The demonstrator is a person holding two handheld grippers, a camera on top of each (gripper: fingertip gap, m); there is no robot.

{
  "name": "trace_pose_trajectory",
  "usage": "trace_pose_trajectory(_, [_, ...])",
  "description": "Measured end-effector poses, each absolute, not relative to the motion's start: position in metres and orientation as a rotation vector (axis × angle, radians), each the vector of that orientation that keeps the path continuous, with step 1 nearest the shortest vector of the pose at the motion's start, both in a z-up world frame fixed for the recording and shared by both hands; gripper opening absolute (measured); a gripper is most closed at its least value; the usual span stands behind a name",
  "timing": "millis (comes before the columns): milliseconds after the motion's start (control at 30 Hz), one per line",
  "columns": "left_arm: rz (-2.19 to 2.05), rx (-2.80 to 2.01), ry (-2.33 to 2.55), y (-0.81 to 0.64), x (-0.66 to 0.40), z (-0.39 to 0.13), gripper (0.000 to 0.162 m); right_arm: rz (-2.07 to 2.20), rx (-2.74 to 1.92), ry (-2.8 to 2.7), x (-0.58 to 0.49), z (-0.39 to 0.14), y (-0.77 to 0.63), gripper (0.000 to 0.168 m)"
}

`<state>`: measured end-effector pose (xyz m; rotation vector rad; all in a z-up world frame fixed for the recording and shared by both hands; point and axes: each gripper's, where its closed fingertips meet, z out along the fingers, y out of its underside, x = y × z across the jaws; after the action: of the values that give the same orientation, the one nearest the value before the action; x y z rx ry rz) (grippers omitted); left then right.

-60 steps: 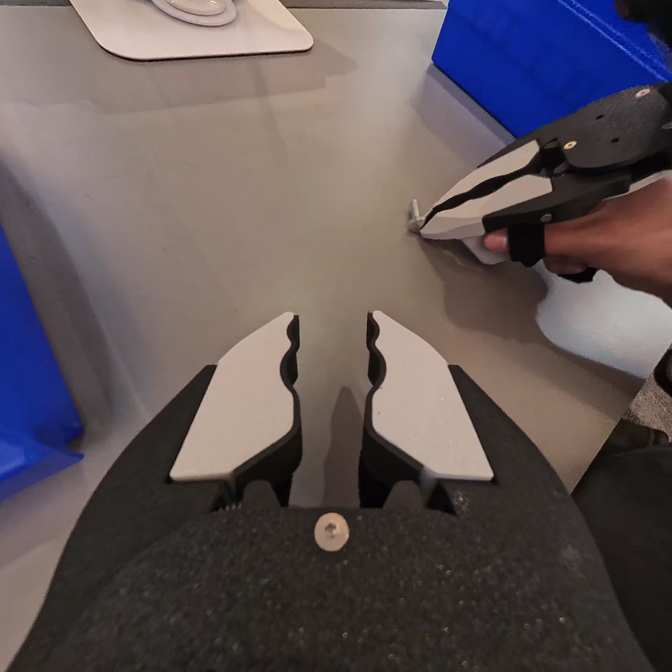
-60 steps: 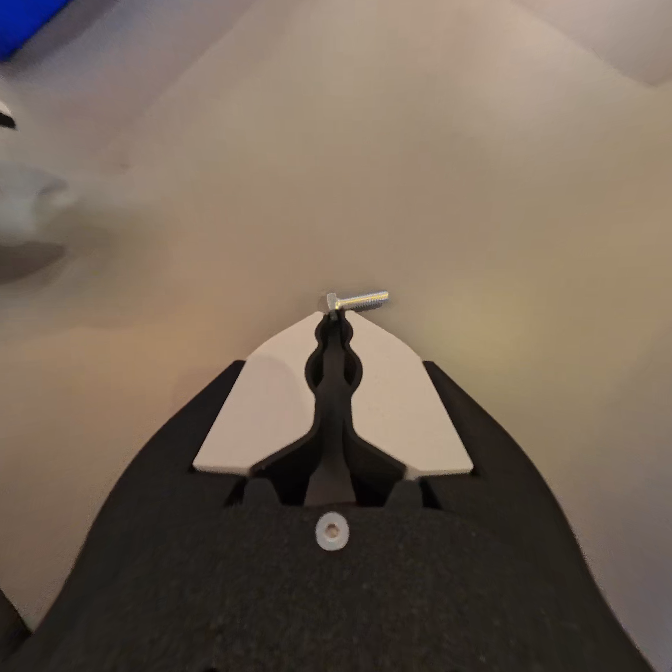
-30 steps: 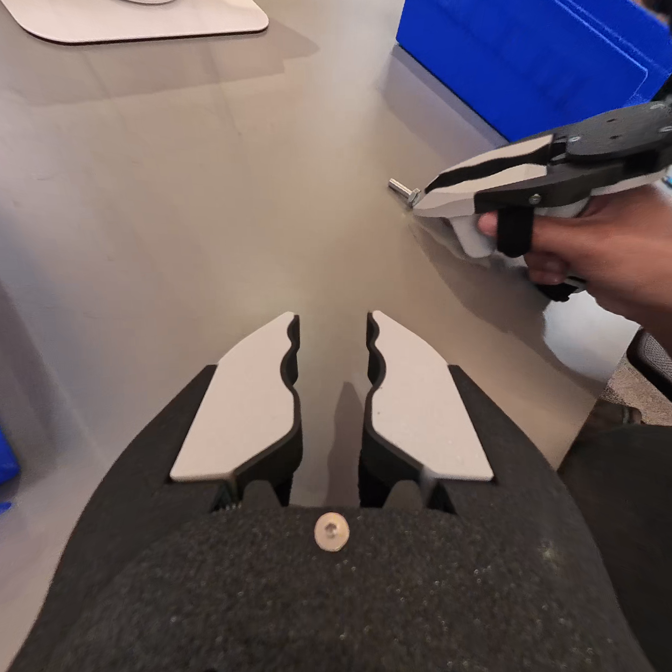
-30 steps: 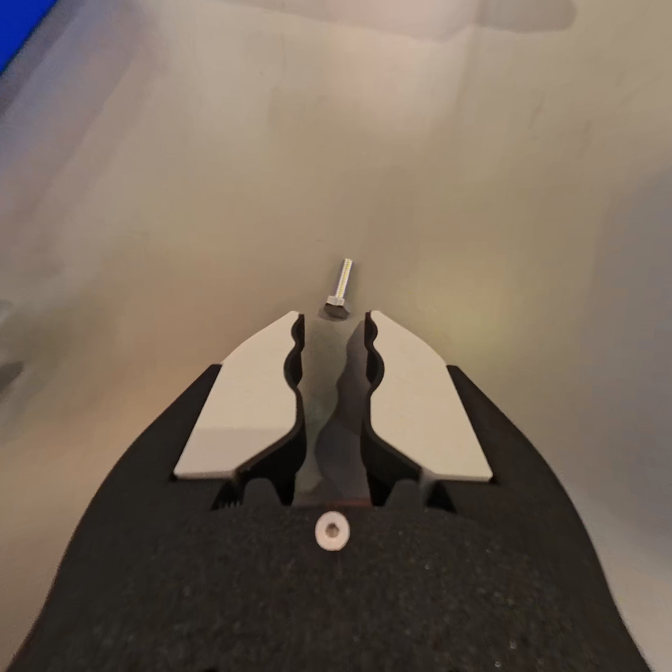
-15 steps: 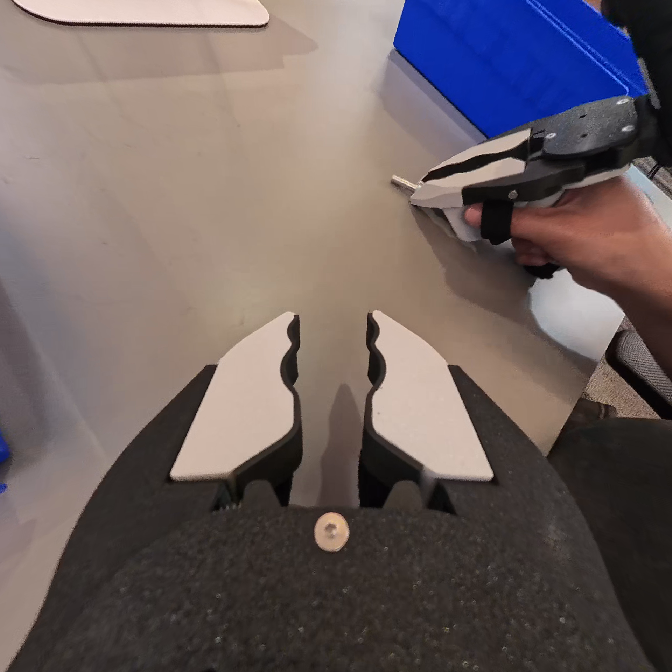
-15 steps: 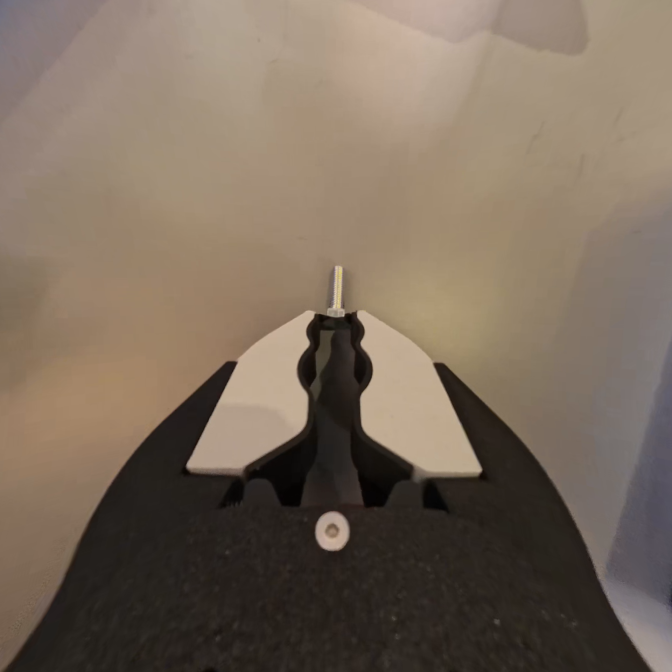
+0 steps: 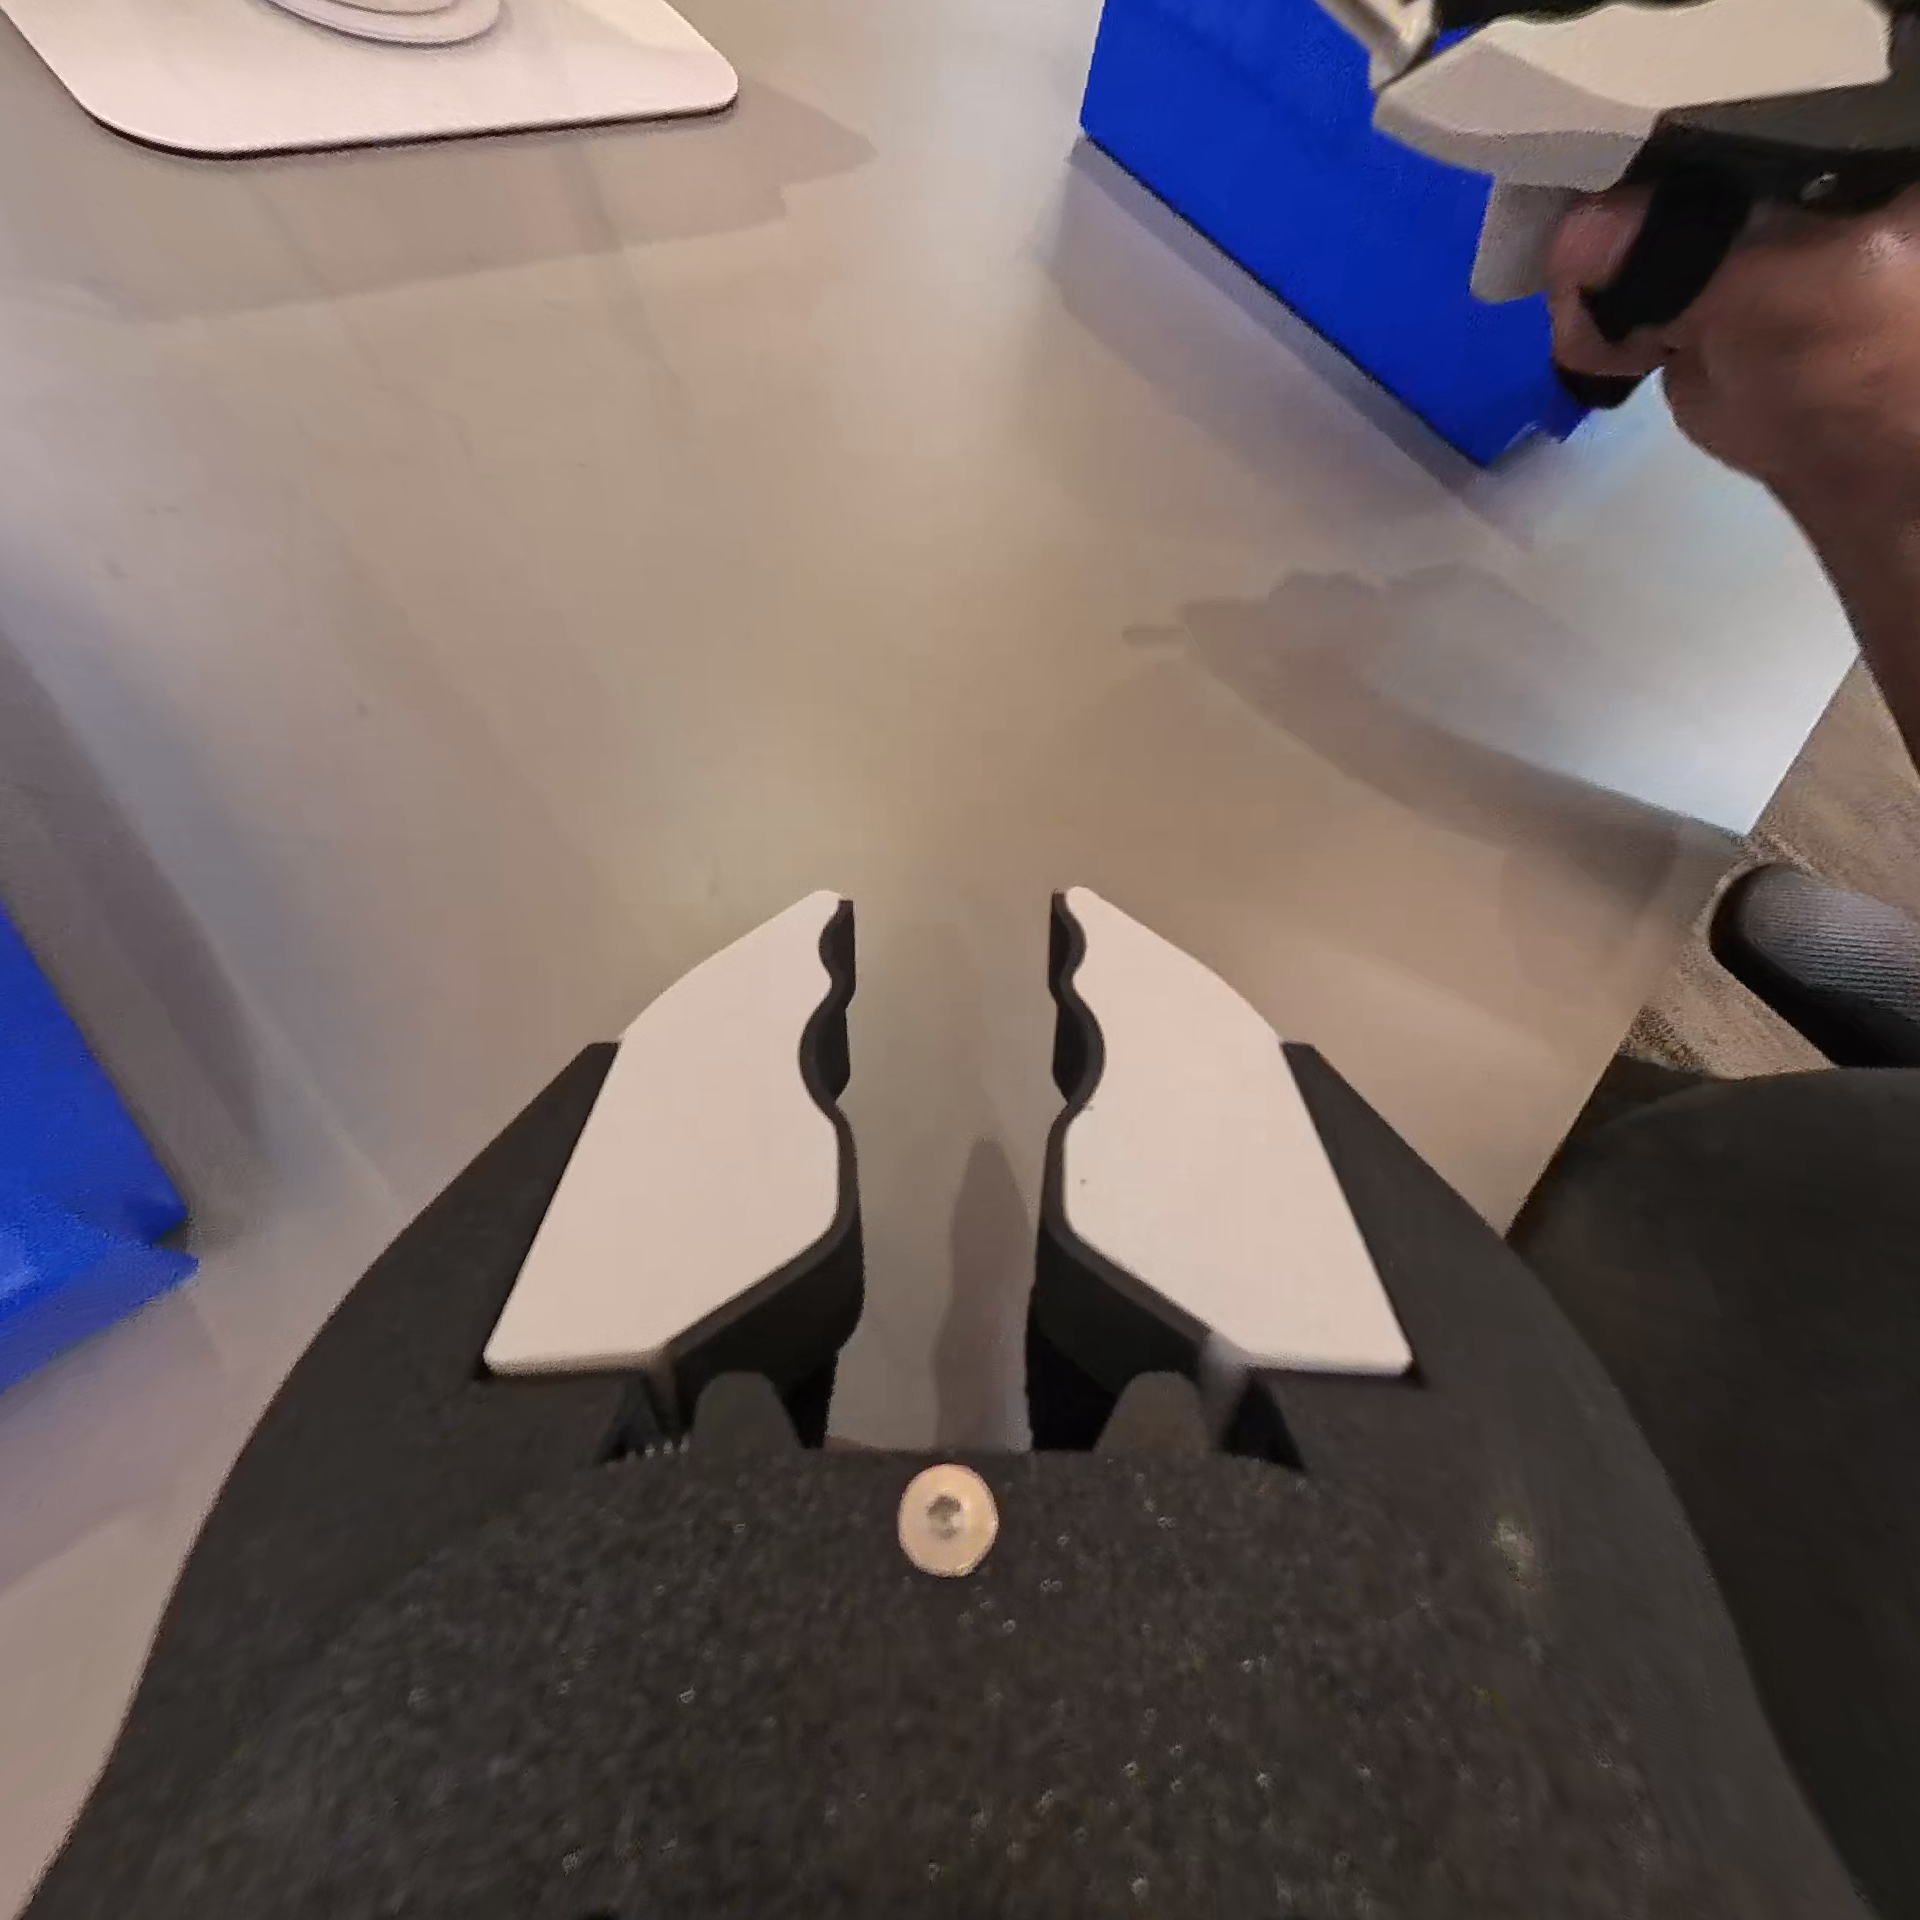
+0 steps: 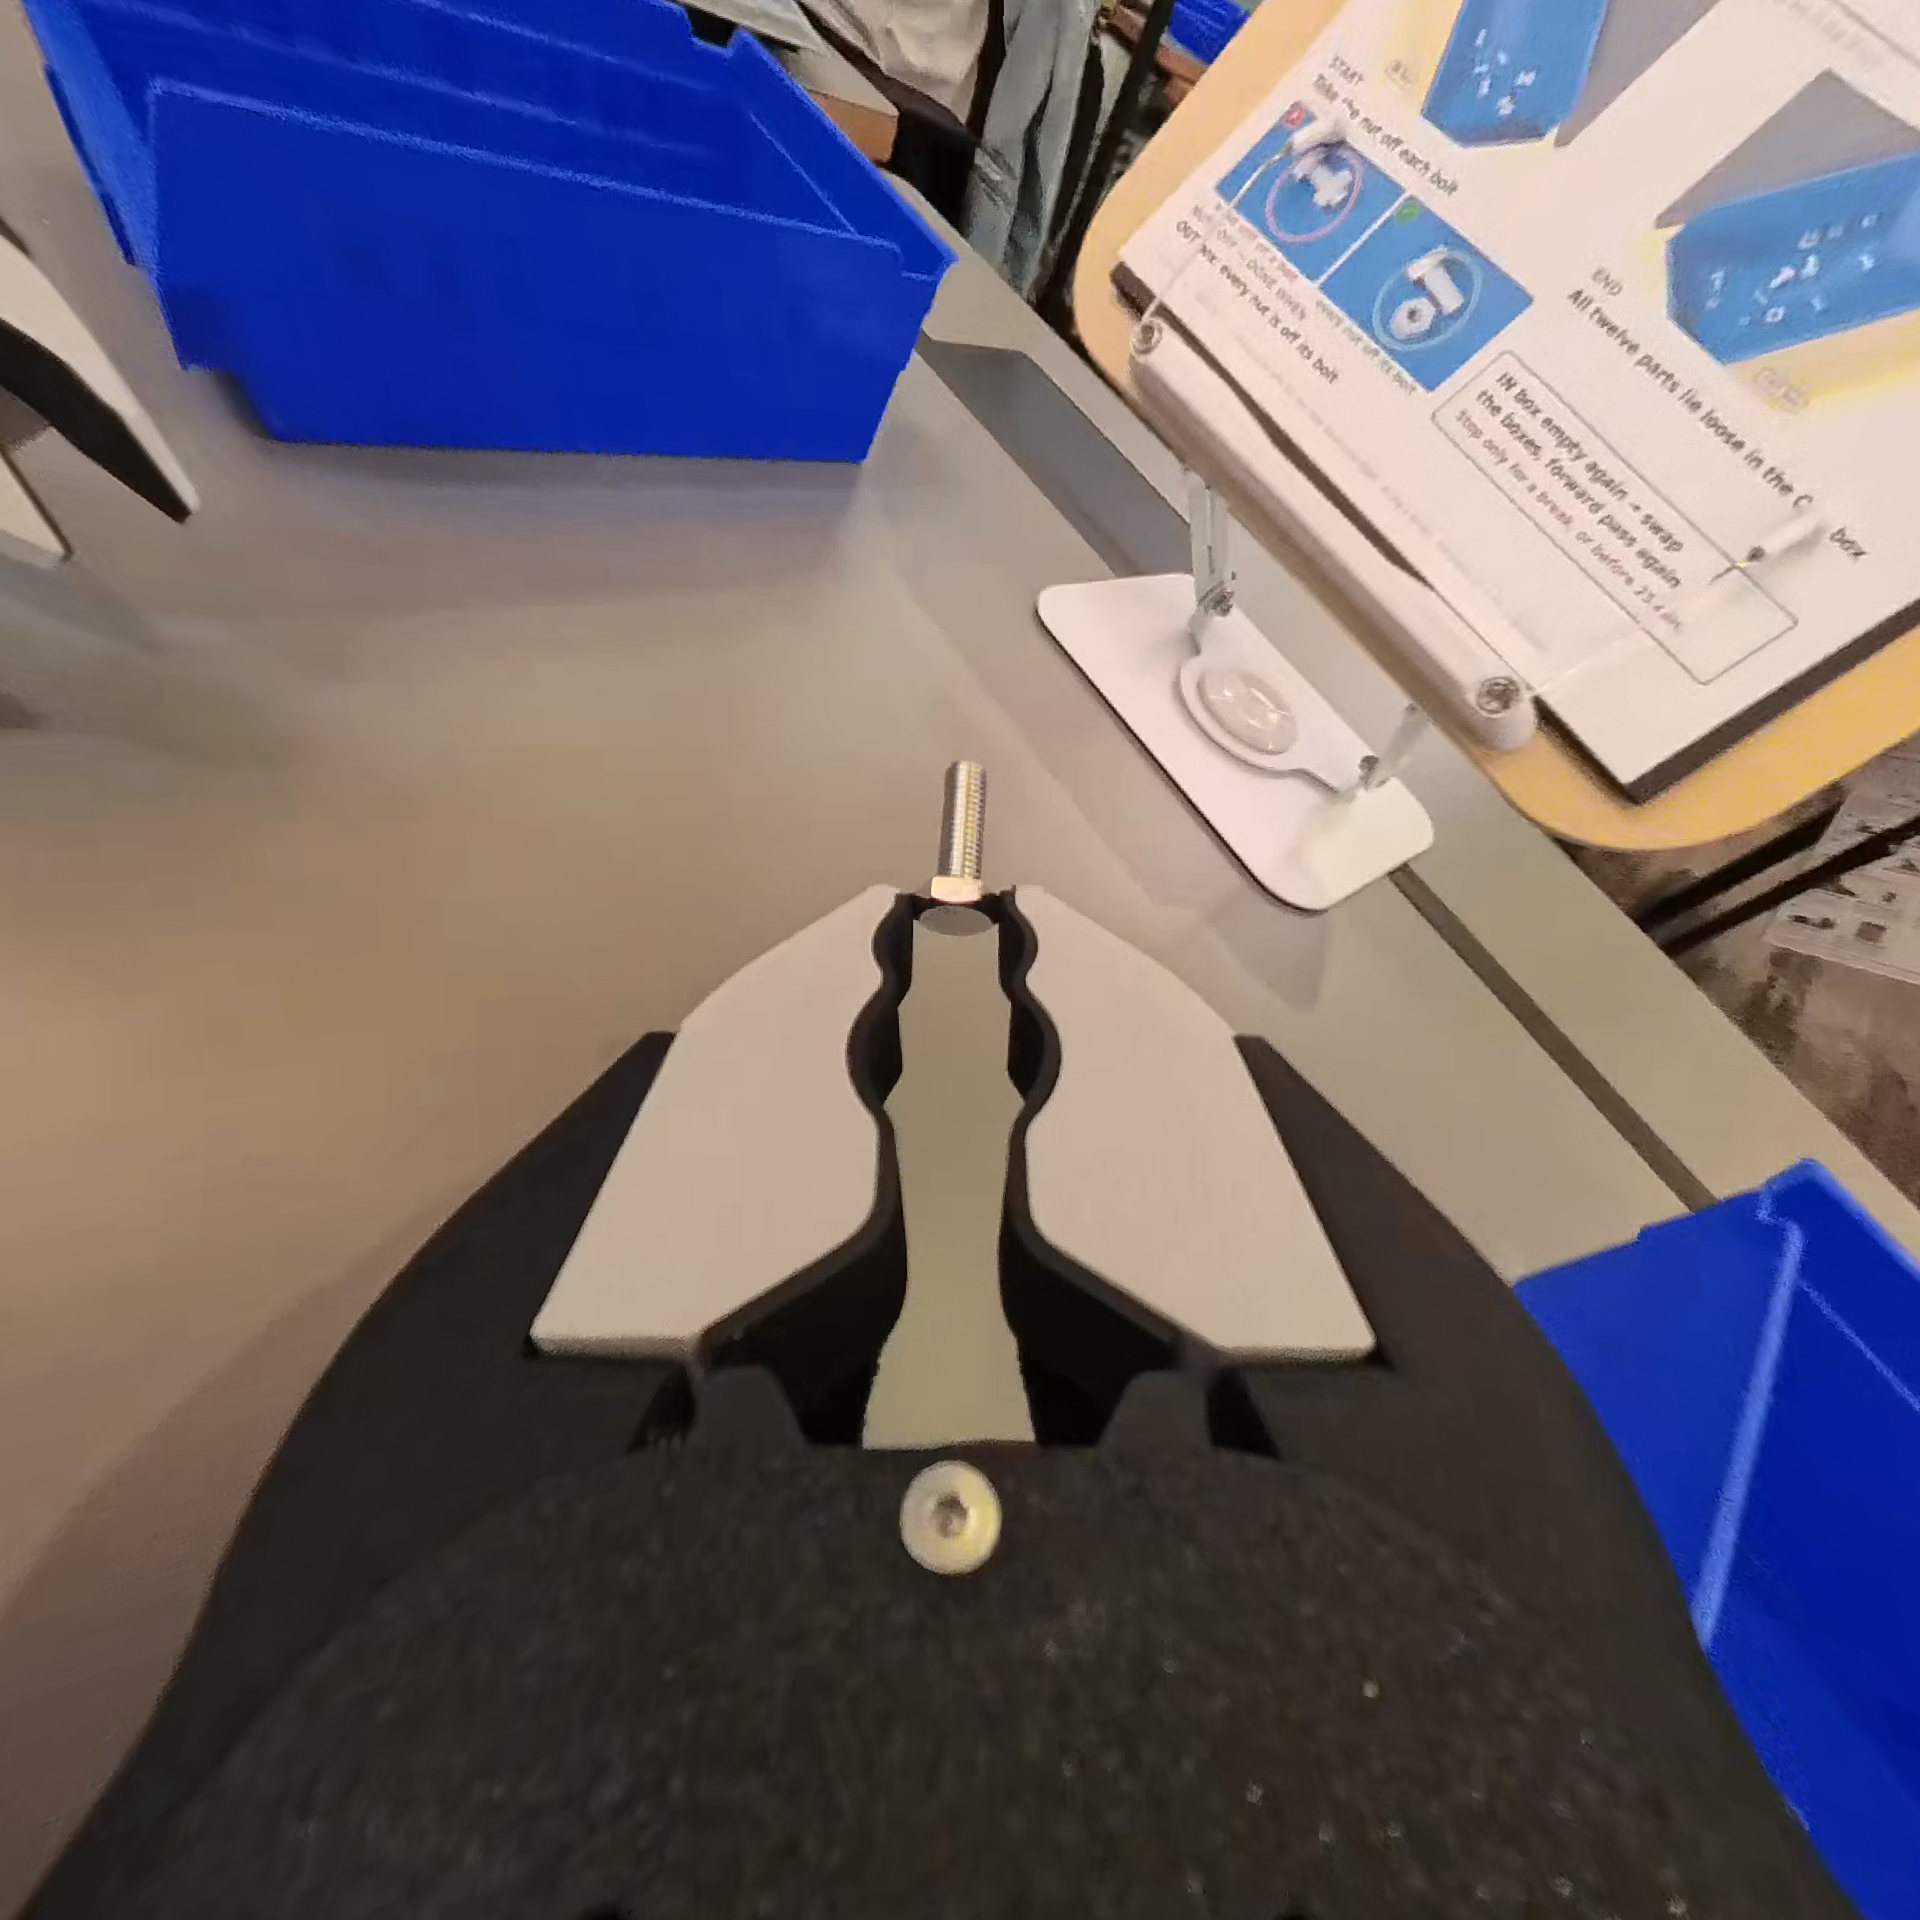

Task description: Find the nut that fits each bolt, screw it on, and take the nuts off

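The bolt (image 8: 961, 831) is a small, bright steel hex-head screw, held by its head at the very tips of the right tool (image 8: 958, 906), its threaded shank pointing straight ahead, clear above the table (image 8: 520, 727). It looks light, rigid and hard, so it will not bend or crush, but smooth metal pinched only at the tips could twist or slip out if pushed sideways. Holding the flats of the head seems the right choice: it leaves the whole thread free for a nut and resists turning. No nut shows in either view, so the matching 1 probably has to come from a bin.

The left tool (image 7: 951, 914) hangs over bare table with its 2 fingers parted and nothing between them. In its view the right tool appears raised at the top right edge, in front of a blue bin (image 7: 1299, 187). Another blue bin (image 8: 520, 281) stands across the table, a third (image 8: 1787, 1455) at the near right, and an instruction board on a white stand (image 8: 1247, 748) beyond.
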<state>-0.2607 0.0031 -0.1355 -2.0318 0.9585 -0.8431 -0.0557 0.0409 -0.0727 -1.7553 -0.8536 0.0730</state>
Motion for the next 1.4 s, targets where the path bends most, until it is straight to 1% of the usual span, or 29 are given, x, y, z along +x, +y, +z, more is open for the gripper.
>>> trace_pose_trajectory(133, [-0.825, -2.045, 0.910, -0.006, -0.275, -0.134, 0.036, 0.219, -1.780, -0.914, -0.075, -0.079, 0.036, 0.016])
trace_pose_trajectory(300, [-0.699, -2.088, 0.847, -0.009, -0.306, -0.137, 0.035, 0.210, -1.805, -0.982, -0.090, -0.097, 0.028, 0.016])
trace_pose_trajectory(467, [-0.605, -2.100, 0.803, -0.001, -0.335, -0.126, 0.031, 0.330, -1.766, -0.916, -0.097, -0.089, 0.021, 0.016])
trace_pose_trajectory(733, [-0.456, -2.111, 0.738, 0.038, -0.380, -0.097, 0.031, 0.311, -1.758, -0.926, -0.094, -0.088, 0.021, 0.016])
trace_pose_trajectory(967, [-0.340, -2.132, 0.691, 0.081, -0.410, -0.086, 0.031, 0.252, -1.784, -0.962, -0.091, -0.097, 0.024, 0.016])
trace_pose_trajectory(1233, [-0.071, -2.205, 0.903, 0.136, -0.434, -0.077, 0.031, 0.241, -1.795, -0.950, -0.088, -0.098, 0.030, 0.016])
trace_pose_trajectory(1400, [0.004, -2.281, 1.191, 0.149, -0.432, -0.096, 0.031, 0.239, -1.801, -0.938, -0.085, -0.094, 0.033, 0.016])
